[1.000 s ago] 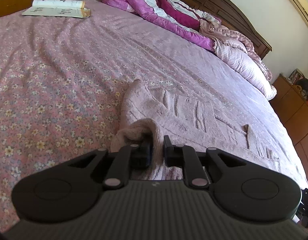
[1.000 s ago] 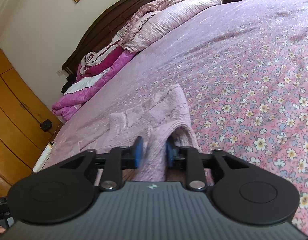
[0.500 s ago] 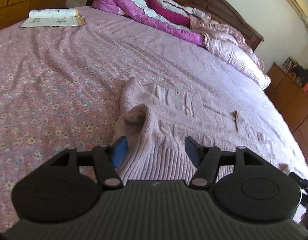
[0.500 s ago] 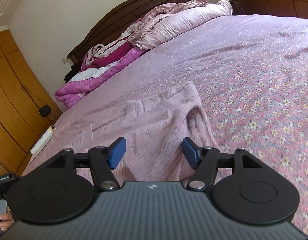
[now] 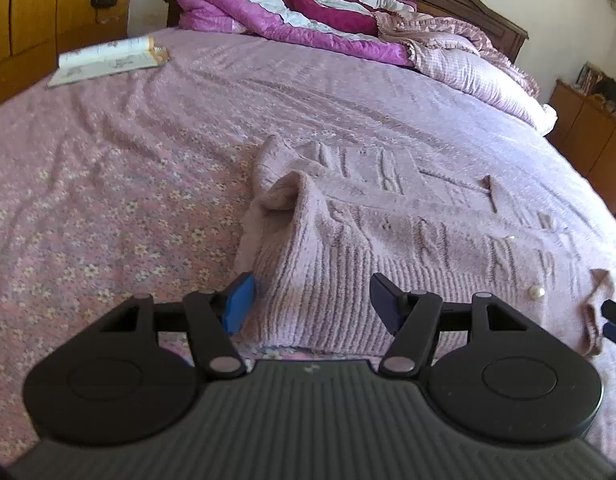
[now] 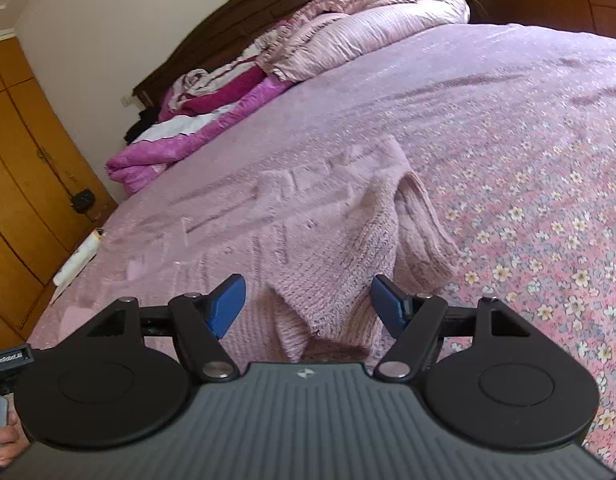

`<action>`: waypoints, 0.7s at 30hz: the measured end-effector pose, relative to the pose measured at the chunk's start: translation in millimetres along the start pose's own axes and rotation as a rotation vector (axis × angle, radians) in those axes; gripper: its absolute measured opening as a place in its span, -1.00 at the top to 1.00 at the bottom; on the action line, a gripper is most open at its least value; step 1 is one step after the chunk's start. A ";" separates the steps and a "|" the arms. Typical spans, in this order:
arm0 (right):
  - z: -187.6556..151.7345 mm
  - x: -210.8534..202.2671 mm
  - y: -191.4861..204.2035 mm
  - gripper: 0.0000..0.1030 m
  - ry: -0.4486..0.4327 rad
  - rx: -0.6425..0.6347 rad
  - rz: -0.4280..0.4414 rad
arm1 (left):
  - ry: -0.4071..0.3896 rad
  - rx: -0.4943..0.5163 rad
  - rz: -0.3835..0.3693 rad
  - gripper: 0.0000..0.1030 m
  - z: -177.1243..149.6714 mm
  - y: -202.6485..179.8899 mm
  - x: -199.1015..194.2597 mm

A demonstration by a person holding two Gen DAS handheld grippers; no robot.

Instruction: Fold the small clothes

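A small pink knitted cardigan with pearl buttons lies spread on the floral bedspread, its sleeves folded in over the body. My left gripper is open and empty, just above the cardigan's ribbed hem at its left side. My right gripper is open and empty over the hem at the other side of the cardigan. The right gripper's blue tips also show at the right edge of the left wrist view.
A heaped magenta quilt and a pink pillow lie at the dark headboard. An open book lies at the far left of the bed. Wooden wardrobes stand beside it.
Both grippers were shut on the cardigan's hem corners a second ago. They have opened, let the cloth drop flat, and drawn back a little.
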State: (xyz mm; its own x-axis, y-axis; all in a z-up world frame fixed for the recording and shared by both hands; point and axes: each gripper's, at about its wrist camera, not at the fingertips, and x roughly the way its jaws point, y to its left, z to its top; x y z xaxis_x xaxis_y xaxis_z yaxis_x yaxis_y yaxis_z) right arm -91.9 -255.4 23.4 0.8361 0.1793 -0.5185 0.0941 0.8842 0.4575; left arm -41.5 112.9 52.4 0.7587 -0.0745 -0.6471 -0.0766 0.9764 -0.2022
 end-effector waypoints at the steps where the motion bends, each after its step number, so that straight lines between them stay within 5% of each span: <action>1: -0.9 0.4 -0.7 -0.47 0.000 0.004 -0.017 | -0.002 0.012 0.013 -0.27 -0.3 -0.7 -0.2; 4: 0.5 2.8 -5.1 -0.47 0.000 0.016 -0.061 | 0.000 0.038 0.027 -0.27 -2.0 -3.0 0.9; 15: 5.5 11.2 -12.8 -0.46 0.012 0.053 -0.014 | -0.001 0.066 0.023 -0.18 -2.0 -6.1 9.6; 18: 7.5 11.0 -12.9 -0.11 0.014 0.055 -0.003 | 0.019 0.046 -0.018 0.49 1.3 -4.0 10.2; 19: 8.5 11.1 -13.2 0.15 0.020 0.059 0.000 | 0.024 0.037 -0.030 0.63 2.4 -2.7 9.9; 21: 10.9 10.6 -17.0 0.43 0.028 0.065 0.003 | 0.034 0.024 -0.057 0.63 5.1 -0.4 10.1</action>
State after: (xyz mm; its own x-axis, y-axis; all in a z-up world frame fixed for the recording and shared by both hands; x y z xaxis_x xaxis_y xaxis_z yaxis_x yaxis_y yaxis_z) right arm -78.8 -273.2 18.0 0.8209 0.1952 -0.5367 0.1271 0.8537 0.5050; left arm -30.6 112.8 49.7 0.7390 -0.1370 -0.6597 -0.0177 0.9748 -0.2223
